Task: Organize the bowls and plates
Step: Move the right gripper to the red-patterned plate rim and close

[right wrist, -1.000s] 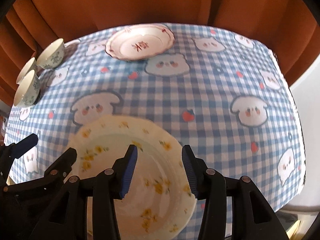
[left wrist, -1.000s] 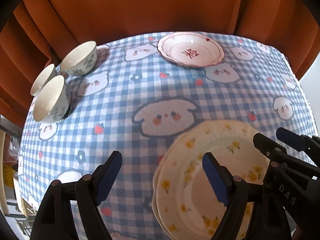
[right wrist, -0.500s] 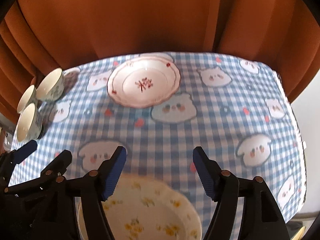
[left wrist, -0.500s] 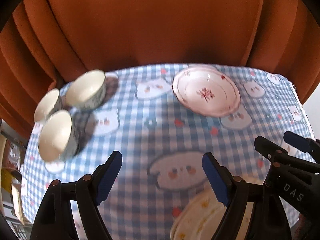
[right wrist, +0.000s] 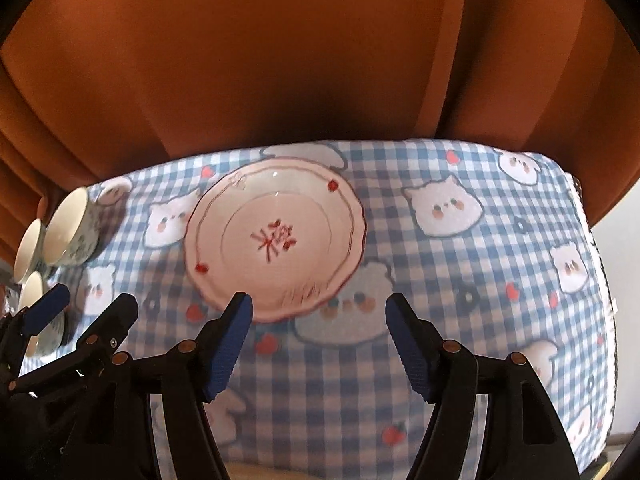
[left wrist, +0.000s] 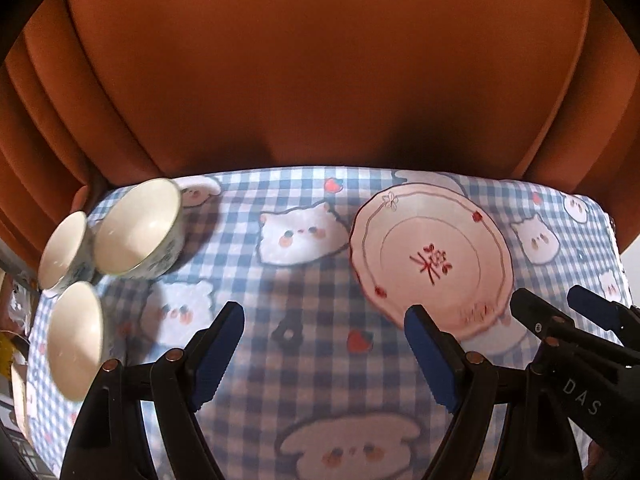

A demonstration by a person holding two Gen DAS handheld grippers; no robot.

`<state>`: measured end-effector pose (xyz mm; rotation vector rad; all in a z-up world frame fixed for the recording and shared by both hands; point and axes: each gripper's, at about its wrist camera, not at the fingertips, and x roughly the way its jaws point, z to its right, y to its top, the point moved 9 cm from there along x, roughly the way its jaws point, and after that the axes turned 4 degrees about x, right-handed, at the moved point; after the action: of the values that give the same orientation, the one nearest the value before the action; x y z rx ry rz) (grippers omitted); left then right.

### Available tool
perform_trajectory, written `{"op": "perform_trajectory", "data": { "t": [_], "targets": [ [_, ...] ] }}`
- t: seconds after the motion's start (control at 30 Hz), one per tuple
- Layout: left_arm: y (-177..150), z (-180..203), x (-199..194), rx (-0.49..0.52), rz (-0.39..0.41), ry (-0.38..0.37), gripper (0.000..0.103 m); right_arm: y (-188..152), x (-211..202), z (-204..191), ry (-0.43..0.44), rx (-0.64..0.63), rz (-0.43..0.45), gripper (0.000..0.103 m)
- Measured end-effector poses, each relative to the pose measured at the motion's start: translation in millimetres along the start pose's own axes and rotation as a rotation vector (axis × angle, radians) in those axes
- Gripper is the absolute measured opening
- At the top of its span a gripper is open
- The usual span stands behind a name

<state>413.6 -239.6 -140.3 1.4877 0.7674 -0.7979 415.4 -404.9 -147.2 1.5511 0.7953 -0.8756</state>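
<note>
A pink plate with a red motif point(left wrist: 432, 256) point(right wrist: 276, 240) lies flat near the far edge of the table. Three white bowls with blue patterns stand in a cluster at the far left: one at the back right point(left wrist: 138, 232) point(right wrist: 70, 232), one at the back left point(left wrist: 64, 252), one nearest point(left wrist: 76, 340). My left gripper point(left wrist: 324, 356) is open and empty above the tablecloth, right of the bowls. My right gripper point(right wrist: 318, 344) is open and empty just in front of the pink plate. Each gripper shows at the edge of the other's view.
The table has a blue-and-white checked cloth with cartoon animals point(left wrist: 320, 400) point(right wrist: 460, 280). An orange curtain point(left wrist: 320, 80) hangs right behind the table's far edge. The table's right edge point(right wrist: 600, 280) drops off to a white wall.
Both grippers have lifted away from the yellow-flowered plates near the front and moved toward the far side. The right gripper opened wider. The yellow plates are out of view.
</note>
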Motion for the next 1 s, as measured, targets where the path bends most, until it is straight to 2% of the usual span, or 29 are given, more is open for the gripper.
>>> {"op": "perform_trajectory", "data": {
  "t": [0.2, 0.4, 0.57, 0.7, 0.73, 0.77, 0.8, 0.87, 1.0],
  "targets": [
    [20, 9, 38, -0.006, -0.015, -0.008, 0.082, 27, 30, 10, -0.019, 0.024, 0.01, 0.072],
    [32, 18, 74, 0.01, -0.041, -0.021, 0.079, 48, 63, 19, -0.002, 0.044, 0.001, 0.072],
    [33, 19, 96, 0.018, -0.068, -0.009, 0.078, 53, 90, 20, 0.006, 0.044, -0.025, 0.072],
    [29, 24, 109, 0.026, -0.096, -0.038, 0.073, 51, 104, 20, 0.007, 0.048, -0.048, 0.071],
    [27, 26, 111, 0.031, -0.103, -0.053, 0.064, 49, 107, 18, 0.017, 0.047, -0.058, 0.066],
    [26, 29, 113, 0.035, -0.112, -0.063, 0.057, 47, 111, 16, 0.018, 0.039, -0.074, 0.056],
    [23, 33, 114, 0.041, -0.125, -0.08, 0.054, 46, 114, 17, -0.007, 0.025, -0.081, 0.053],
    [21, 40, 114, 0.061, -0.128, -0.104, 0.051, 45, 115, 16, -0.026, 0.003, -0.071, 0.049],
    [20, 41, 113, 0.051, -0.124, -0.087, 0.051, 43, 114, 17, -0.019, 0.011, -0.078, 0.047]
  ]
}}
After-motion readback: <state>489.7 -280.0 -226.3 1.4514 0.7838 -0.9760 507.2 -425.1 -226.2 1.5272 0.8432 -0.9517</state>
